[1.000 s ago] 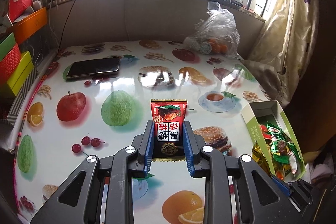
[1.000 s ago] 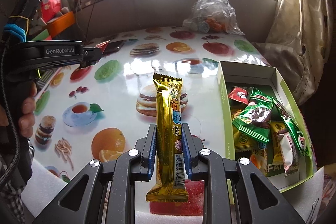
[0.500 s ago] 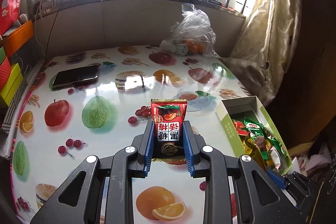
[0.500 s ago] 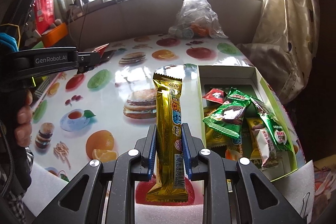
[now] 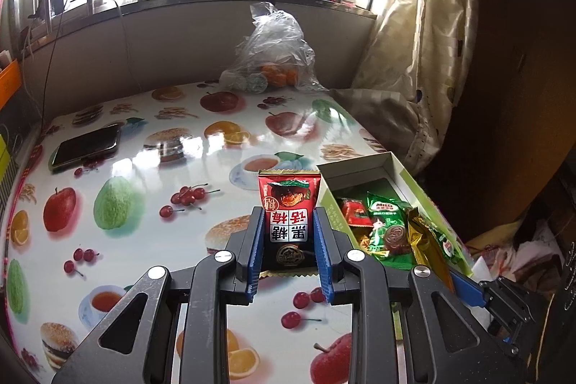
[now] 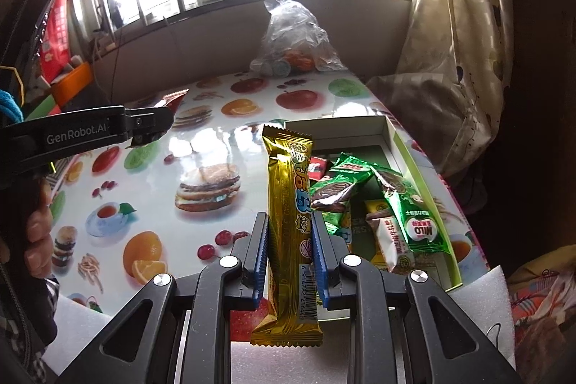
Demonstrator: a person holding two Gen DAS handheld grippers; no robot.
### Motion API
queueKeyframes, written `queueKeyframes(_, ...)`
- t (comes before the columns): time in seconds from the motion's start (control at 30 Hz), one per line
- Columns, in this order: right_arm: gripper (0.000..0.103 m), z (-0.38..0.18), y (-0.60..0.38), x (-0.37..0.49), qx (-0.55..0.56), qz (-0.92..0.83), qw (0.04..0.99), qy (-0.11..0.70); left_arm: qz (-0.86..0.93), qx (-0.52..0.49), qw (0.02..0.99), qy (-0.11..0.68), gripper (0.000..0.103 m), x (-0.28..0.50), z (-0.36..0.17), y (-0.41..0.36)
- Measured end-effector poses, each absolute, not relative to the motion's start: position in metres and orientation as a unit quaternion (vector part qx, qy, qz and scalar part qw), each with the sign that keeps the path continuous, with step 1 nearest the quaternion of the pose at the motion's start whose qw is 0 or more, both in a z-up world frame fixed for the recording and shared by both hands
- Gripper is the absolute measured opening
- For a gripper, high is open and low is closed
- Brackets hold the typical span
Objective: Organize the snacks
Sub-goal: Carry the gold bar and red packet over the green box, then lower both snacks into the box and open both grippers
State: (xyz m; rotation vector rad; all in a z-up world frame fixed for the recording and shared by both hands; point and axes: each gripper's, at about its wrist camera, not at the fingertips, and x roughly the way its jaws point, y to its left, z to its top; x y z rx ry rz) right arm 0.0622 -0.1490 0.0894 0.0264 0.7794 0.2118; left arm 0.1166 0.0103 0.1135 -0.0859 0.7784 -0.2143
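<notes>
Red packet (image 5: 289, 215) clamped in left gripper (image 5: 288, 233); gold bar (image 6: 290, 225) clamped in right gripper (image 6: 290, 236), shown only rightward.

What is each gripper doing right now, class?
Left gripper: shut on the red packet.
Right gripper: shut on the gold bar.

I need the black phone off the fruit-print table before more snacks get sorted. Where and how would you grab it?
The black phone lies flat, screen up, on the fruit-print table, with nothing touching it. Probably best to come straight down from above and pinch across its narrow width, on the two long edges near the middle. Flat as it is, the fingers must reach the tabletop. Both grippers are full now.
</notes>
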Motion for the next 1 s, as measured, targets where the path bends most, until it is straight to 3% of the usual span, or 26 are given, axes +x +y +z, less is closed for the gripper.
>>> queueKeyframes(1.0, 0.021, 0.069, -0.226, 0.072, 0.054, 0.026, 0.914, 0.401, -0.197, -0.026, 0.883, 0.426, 0.027, 0.128, 0.078, -0.077)
